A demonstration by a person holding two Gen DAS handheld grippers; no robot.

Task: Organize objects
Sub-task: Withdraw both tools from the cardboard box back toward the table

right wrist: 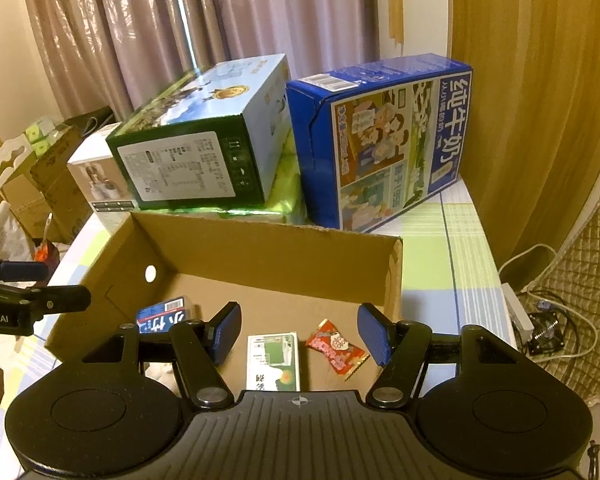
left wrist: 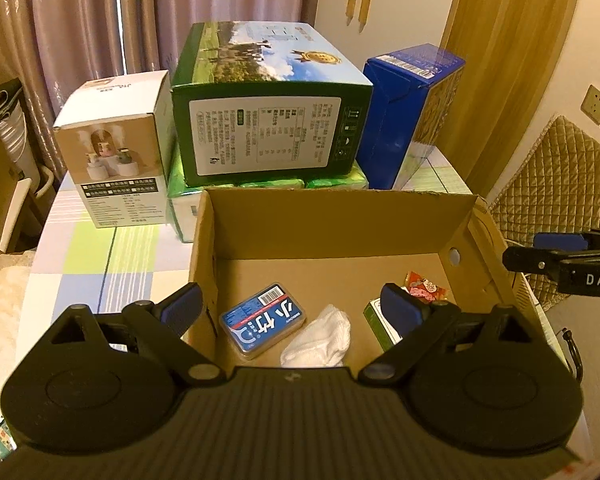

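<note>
I see a brown cardboard box (right wrist: 260, 256). Inside it: a blue card case (left wrist: 262, 321), a white cloth (left wrist: 320, 336), a red candy (right wrist: 336, 349), maybe a green-and-white pack (right wrist: 274, 362).

Left tool (left wrist: 290, 307), fingers spread wide and holding nothing, points forward and slightly down. Right tool (right wrist: 299, 334) is likewise spread wide and empty, level beside it, just apart.

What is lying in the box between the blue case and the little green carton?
A crumpled white cloth lies between the blue case and the green carton on the cardboard box floor. The left wrist view shows it.
</note>
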